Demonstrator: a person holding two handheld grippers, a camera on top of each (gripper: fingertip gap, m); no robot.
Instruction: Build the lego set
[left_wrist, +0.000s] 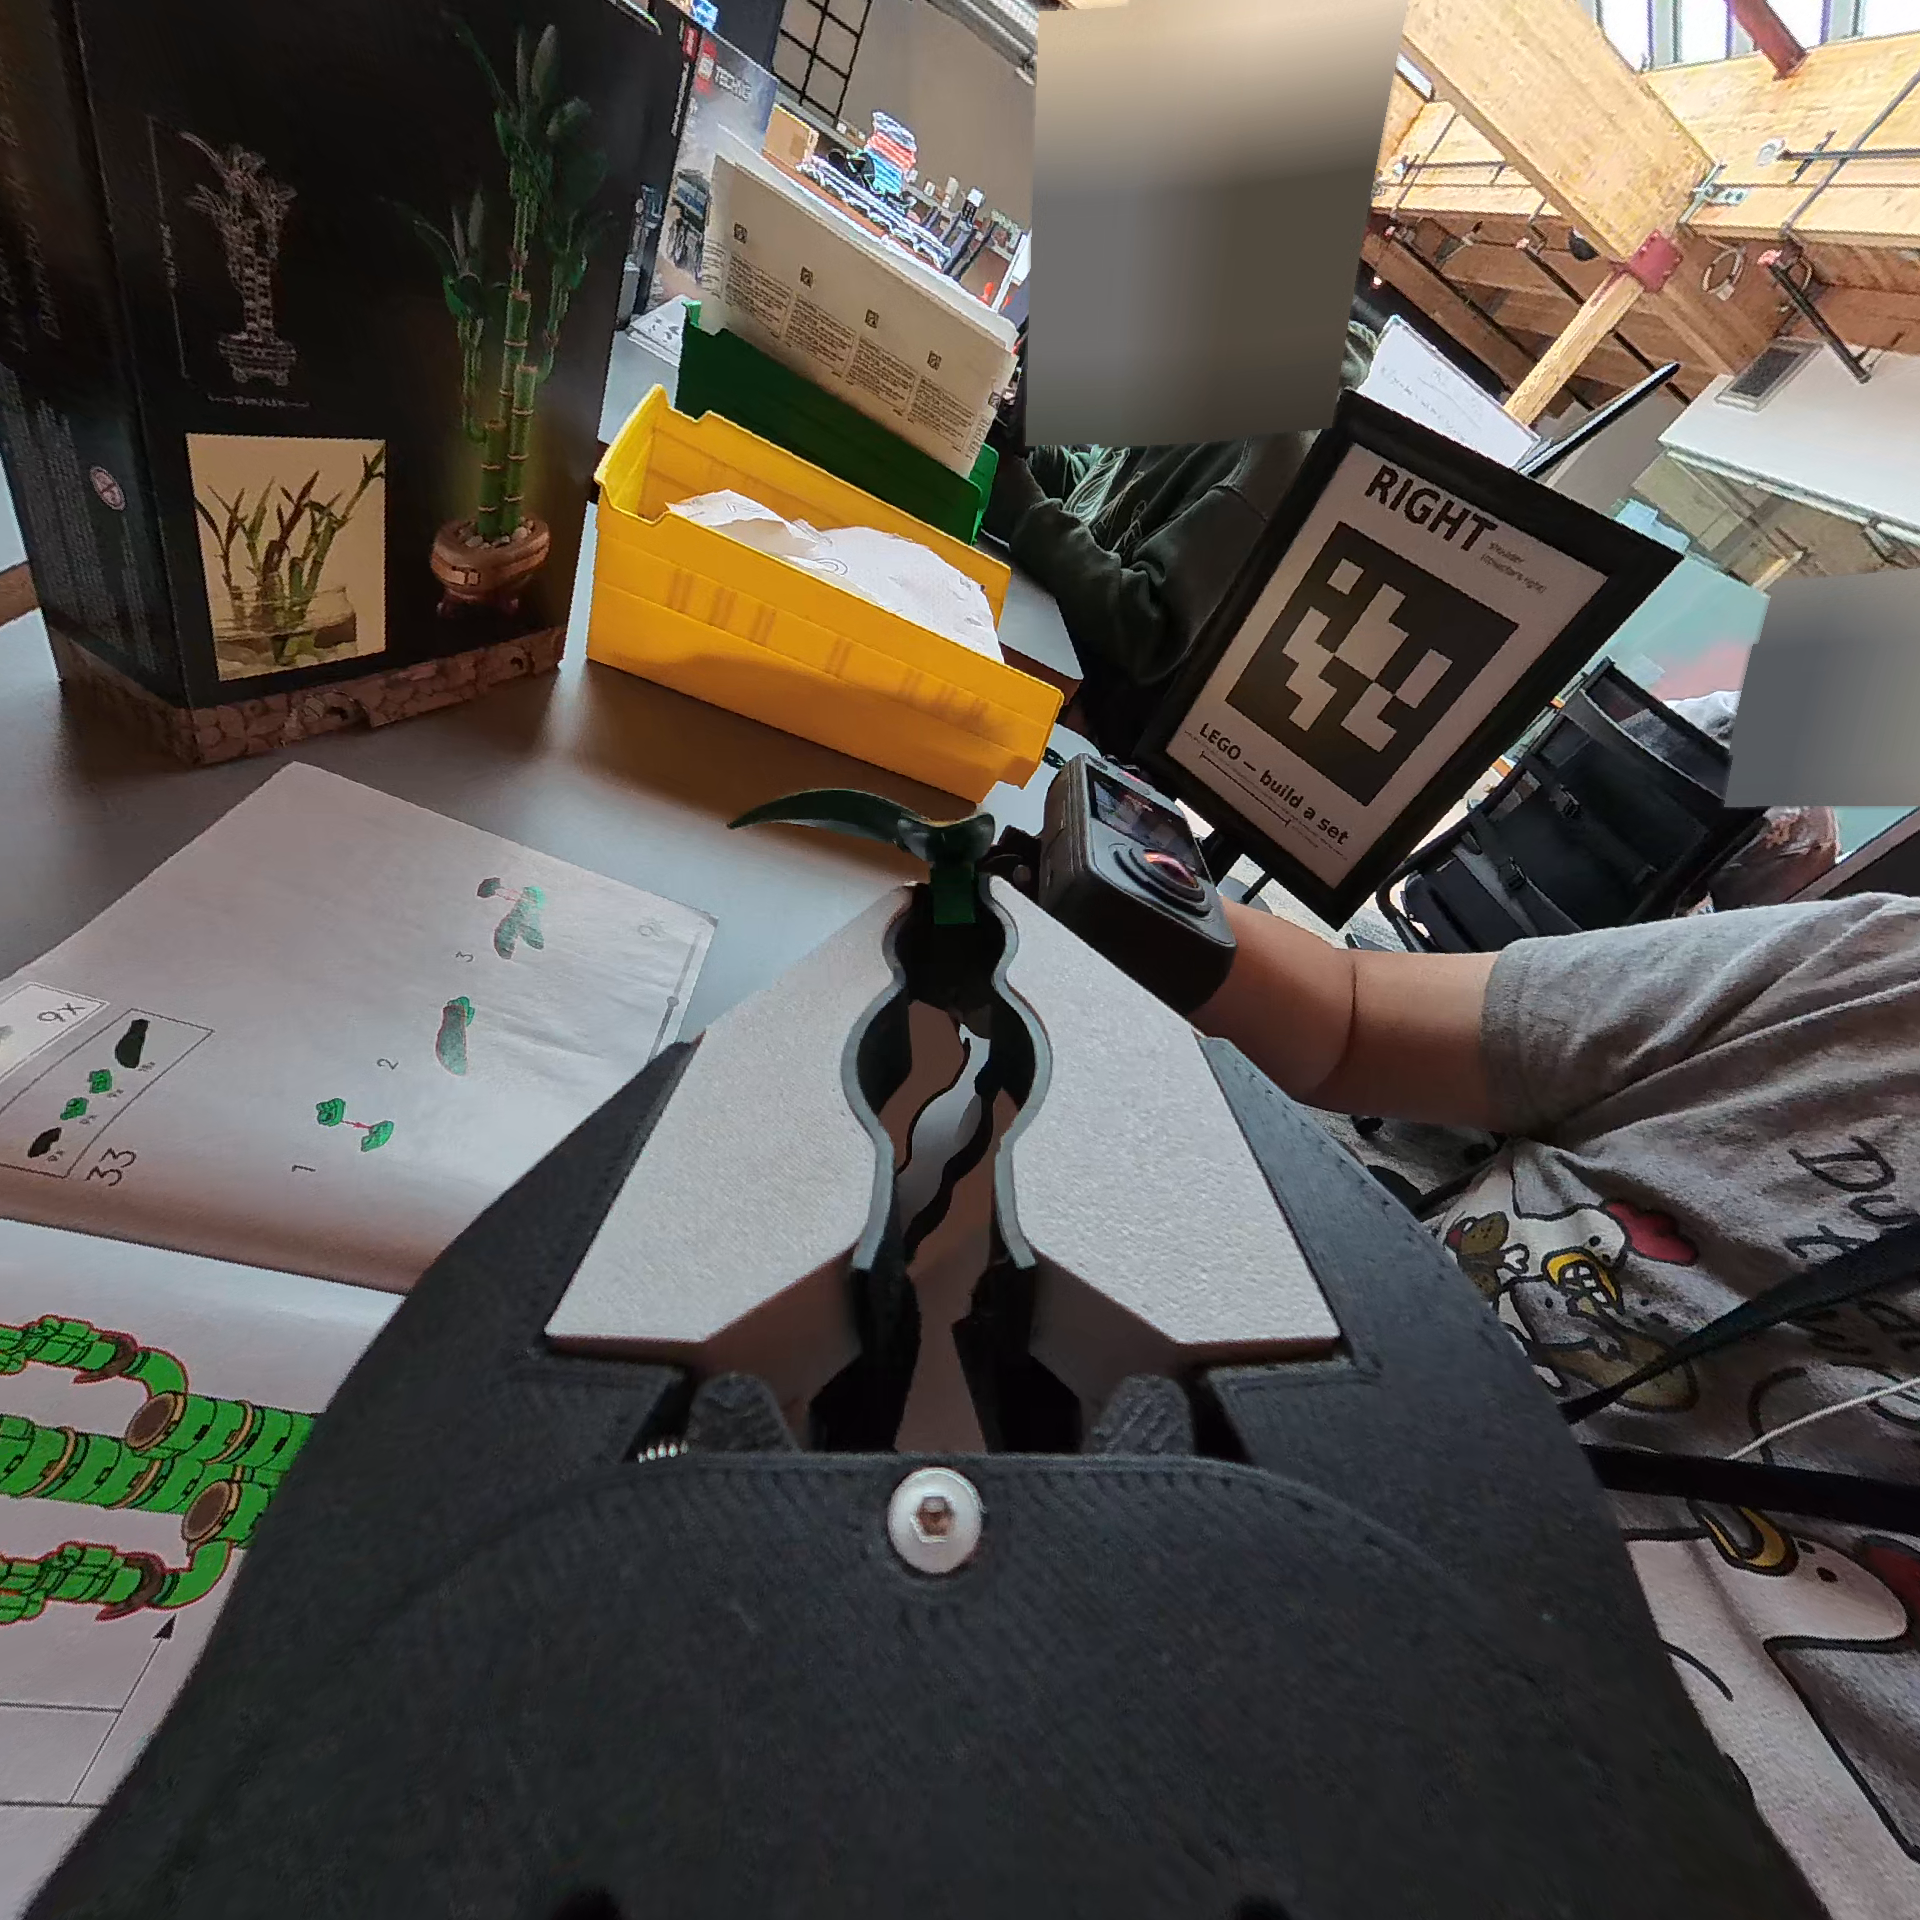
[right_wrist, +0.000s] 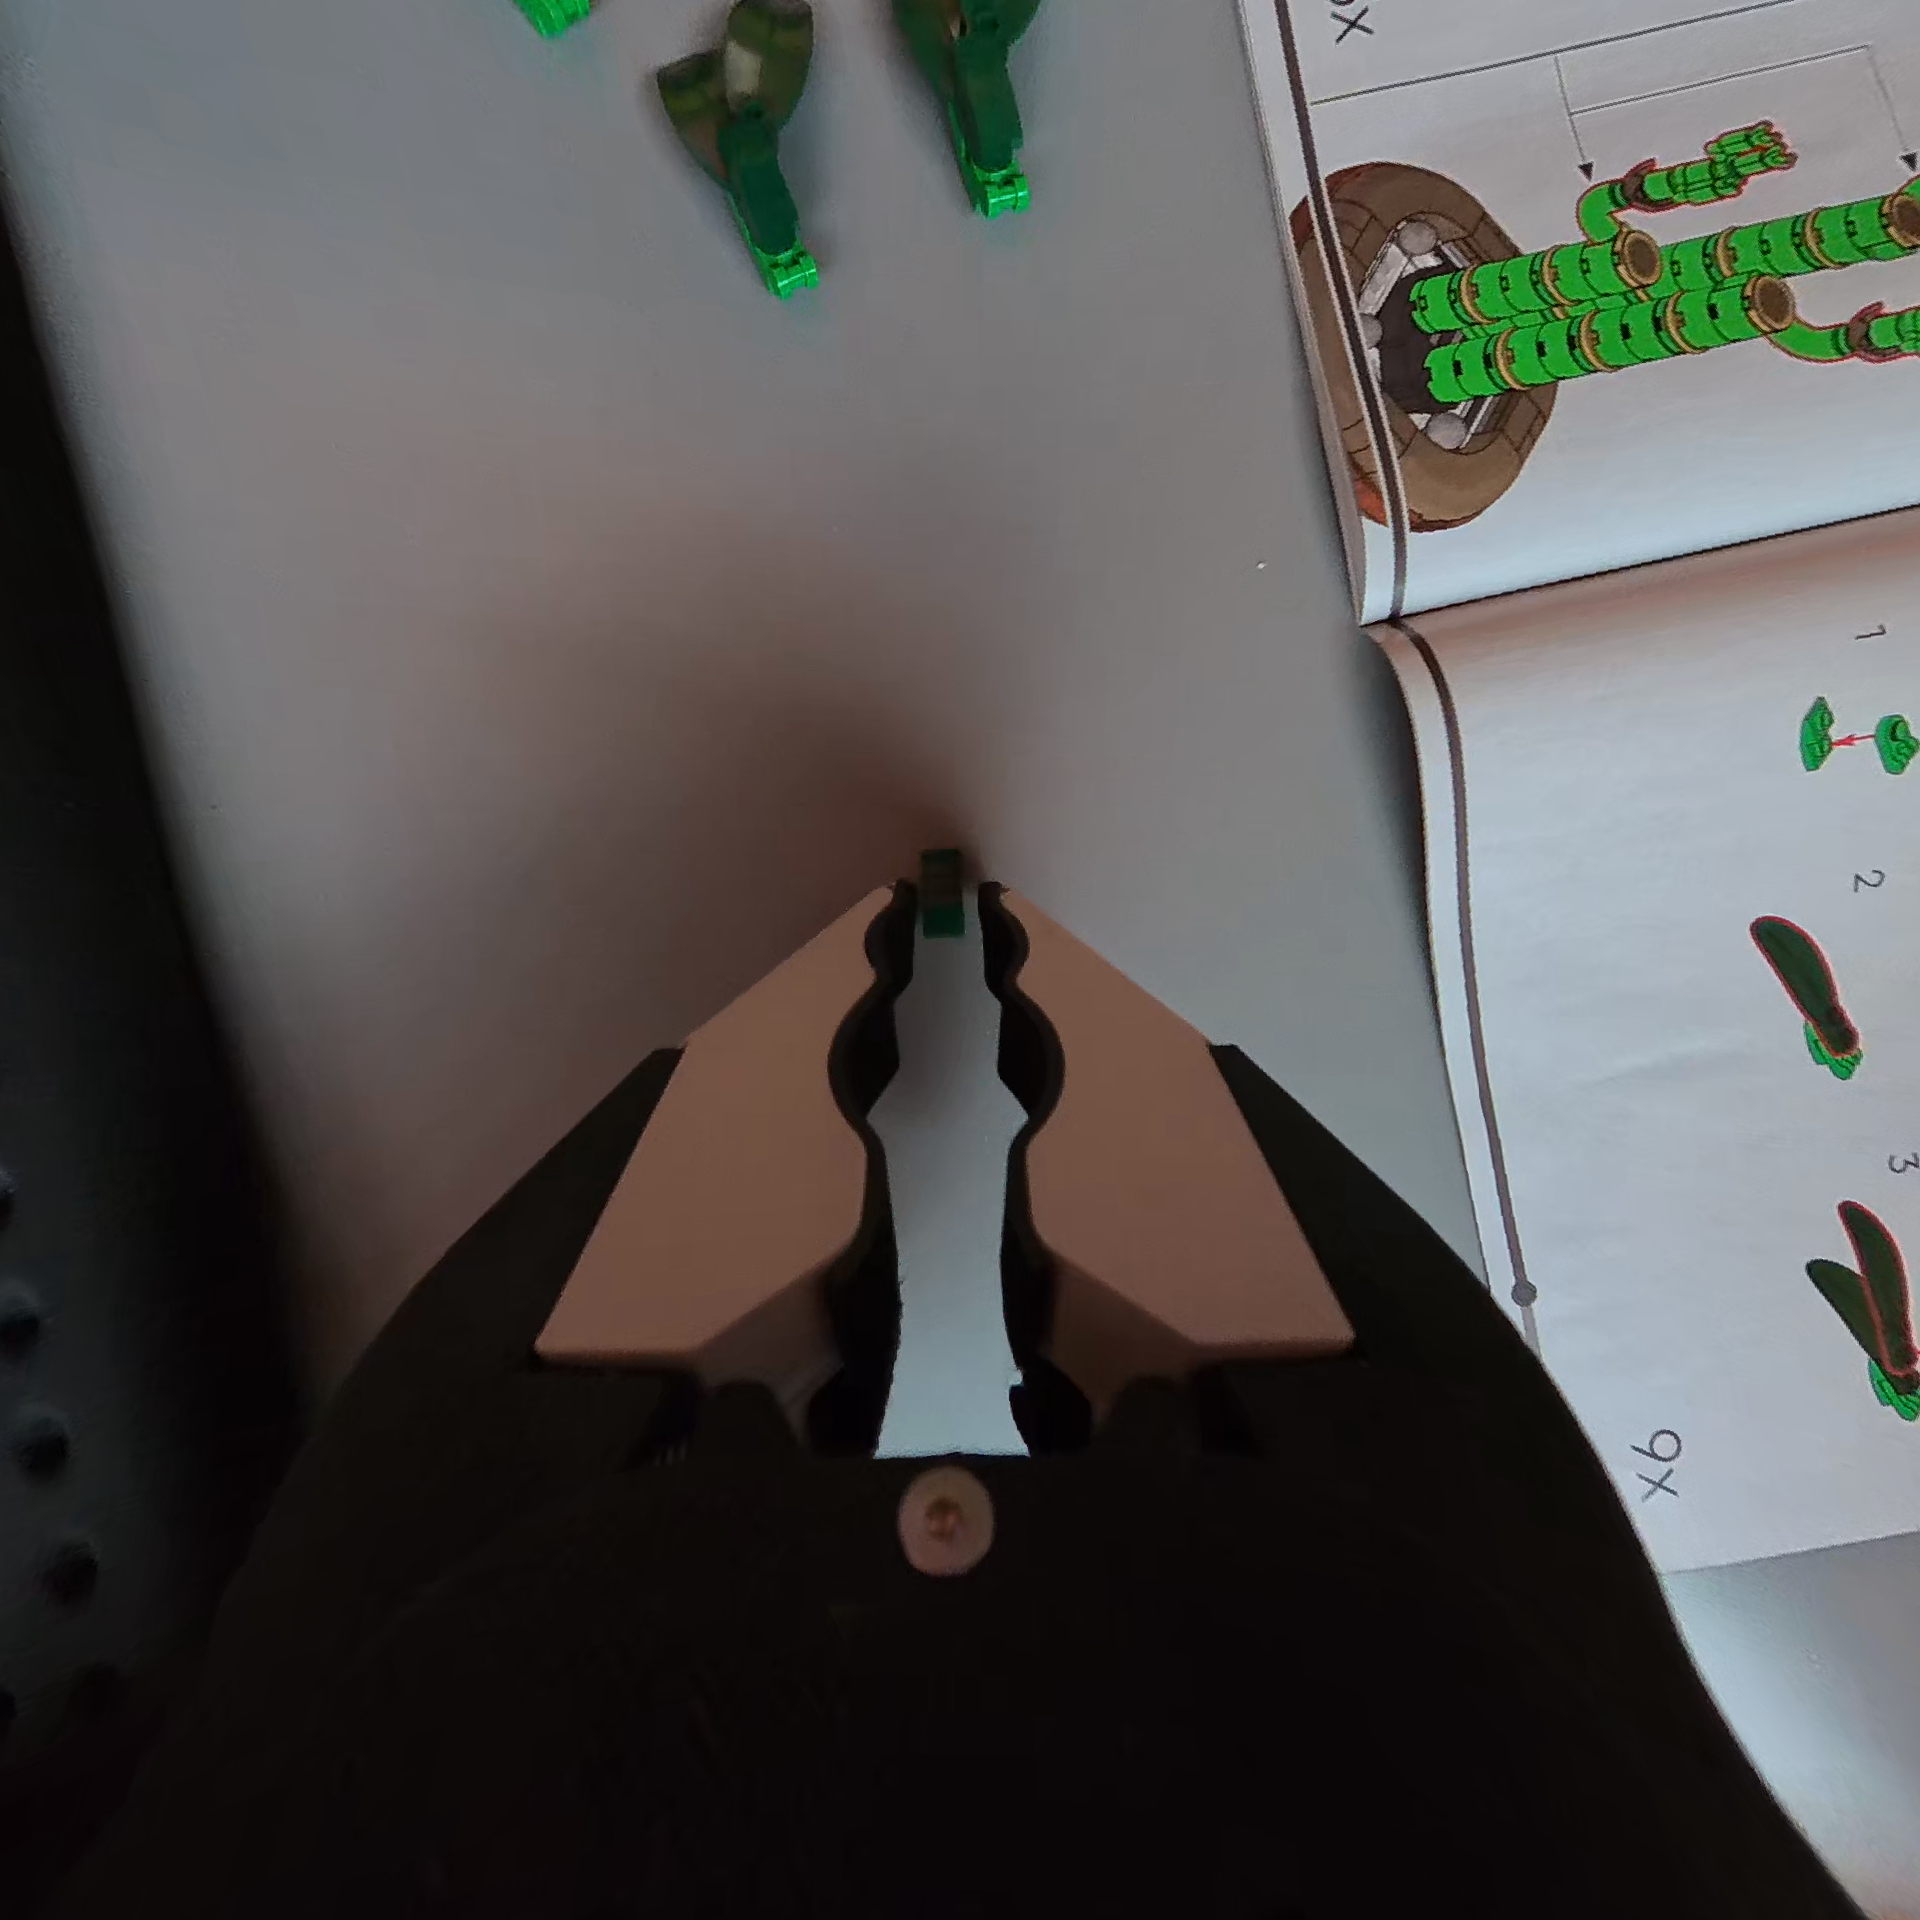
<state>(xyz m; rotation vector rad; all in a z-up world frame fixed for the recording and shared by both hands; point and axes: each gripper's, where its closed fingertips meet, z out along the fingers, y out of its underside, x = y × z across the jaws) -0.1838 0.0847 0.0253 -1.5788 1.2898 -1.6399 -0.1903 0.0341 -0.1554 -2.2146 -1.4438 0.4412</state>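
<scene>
bare grey table ahead; both jaws clenched on green pieces.

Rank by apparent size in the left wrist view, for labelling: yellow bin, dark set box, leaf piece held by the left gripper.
1. dark set box
2. yellow bin
3. leaf piece in the left gripper, smallest despite being nearest.

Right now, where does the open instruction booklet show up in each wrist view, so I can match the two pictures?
Left wrist view: the instruction booklet lies open on the table at the left, left of the left claw.
Right wrist view: the booklet runs along the right edge, right of the right claw.
Shared landmark: its green stalk drawing, bottom left in the left view and top right in the right.
</scene>
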